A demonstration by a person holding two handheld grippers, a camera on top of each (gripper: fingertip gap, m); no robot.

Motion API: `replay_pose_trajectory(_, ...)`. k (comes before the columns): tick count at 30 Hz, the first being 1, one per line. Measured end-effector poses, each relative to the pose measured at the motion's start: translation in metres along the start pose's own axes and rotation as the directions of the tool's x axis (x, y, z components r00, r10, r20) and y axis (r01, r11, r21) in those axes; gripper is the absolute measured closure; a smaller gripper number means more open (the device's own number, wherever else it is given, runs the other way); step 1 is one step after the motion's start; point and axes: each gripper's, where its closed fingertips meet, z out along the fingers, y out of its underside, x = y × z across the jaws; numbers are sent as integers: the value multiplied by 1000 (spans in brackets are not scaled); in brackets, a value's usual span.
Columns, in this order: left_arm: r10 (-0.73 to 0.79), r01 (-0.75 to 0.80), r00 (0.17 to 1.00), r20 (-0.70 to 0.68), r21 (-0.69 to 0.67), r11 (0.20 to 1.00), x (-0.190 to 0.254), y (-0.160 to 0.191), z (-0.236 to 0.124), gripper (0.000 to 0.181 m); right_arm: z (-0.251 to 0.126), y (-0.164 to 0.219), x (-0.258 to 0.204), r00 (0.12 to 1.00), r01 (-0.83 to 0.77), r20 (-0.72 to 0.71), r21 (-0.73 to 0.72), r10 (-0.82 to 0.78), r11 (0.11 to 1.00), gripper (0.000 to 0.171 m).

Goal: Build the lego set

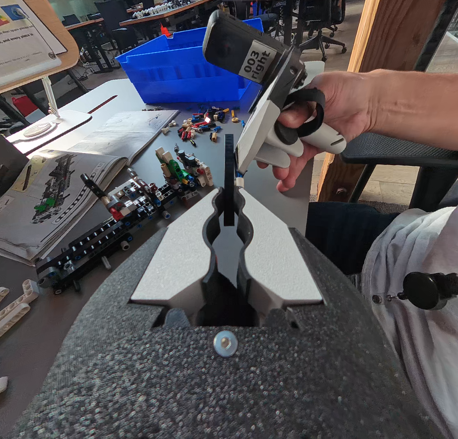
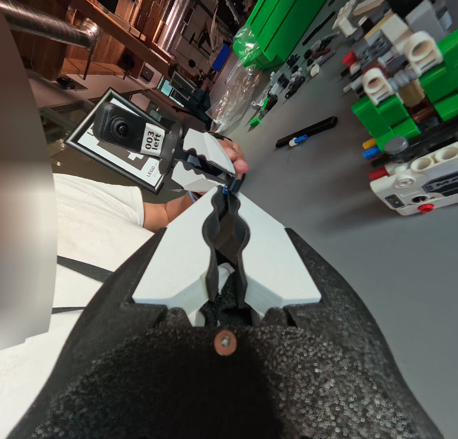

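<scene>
My left gripper [image 1: 229,192] is shut on a long black beam [image 1: 228,169] and holds it upright above the grey table [image 1: 272,192]. My right gripper [image 1: 241,173] comes in from the upper right and is shut on a small blue pin [image 1: 238,174]. The pin carries a whitish bush [image 1: 239,181], which touches the beam's right side. In the right wrist view, the right gripper [image 2: 226,192] pinches the blue pin [image 2: 225,190] at its tips. The left gripper [image 2: 229,177] meets it there with the beam's end [image 2: 235,185].
A long partly built model [image 1: 119,219] and a green-and-white sub-assembly [image 1: 183,169] lie left of the beam. Behind are loose small parts [image 1: 203,126], a blue bin [image 1: 188,65] and an open instruction booklet [image 1: 62,179]. A green bin [image 2: 277,23] and another black beam [image 2: 307,131] show in the right wrist view. My two grippers' fingertips are within a few centimetres of each other.
</scene>
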Motion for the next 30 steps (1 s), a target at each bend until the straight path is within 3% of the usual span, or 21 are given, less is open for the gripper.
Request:
replay_pose_trajectory(7, -4, 4, 1000, 7, 5, 1000, -1, -1, 0, 176, -1, -2, 0, 1000, 11, -2, 21, -11, 1000, 169)
replay_pose_trajectory(12, -67, 67, 997, 45, 6, 998, -13, 0, 1, 175, -2, -6, 7, 976, 179, -131, 52, -171, 982, 166)
replay_pose_trajectory(14, -175, 175, 981, 78, 12, 984, -26, 1, -1, 176, -4, -7, 12, 920, 317, -251, 28, -301, 948, 162)
replay_pose_trajectory(17, -337, 339, 938, 78, -10, 941, -32, 8, 0, 175, -5, -23, 14, 745, 538, -464, -6, -479, 843, 143)
replay_pose_trajectory(19, -403, 405, 913, 65, -19, 914, -33, 11, 0, 175, 1, -26, 13, 630, 623, -548, -65, -549, 780, 134)
replay_pose_trajectory(23, -437, 439, 897, 61, -17, 898, -32, 12, -1, 175, 10, -24, 26, 435, 689, -649, -207, -624, 695, 135)
replay_pose_trajectory(27, -414, 417, 908, 66, -29, 909, -27, 12, -1, 175, 12, -25, 24, 359, 715, -680, -241, -640, 657, 140)
replay_pose_trajectory(30, -407, 409, 911, 61, -24, 912, -26, 11, -2, 175, 12, -26, 22, 357, 721, -684, -232, -636, 653, 143)
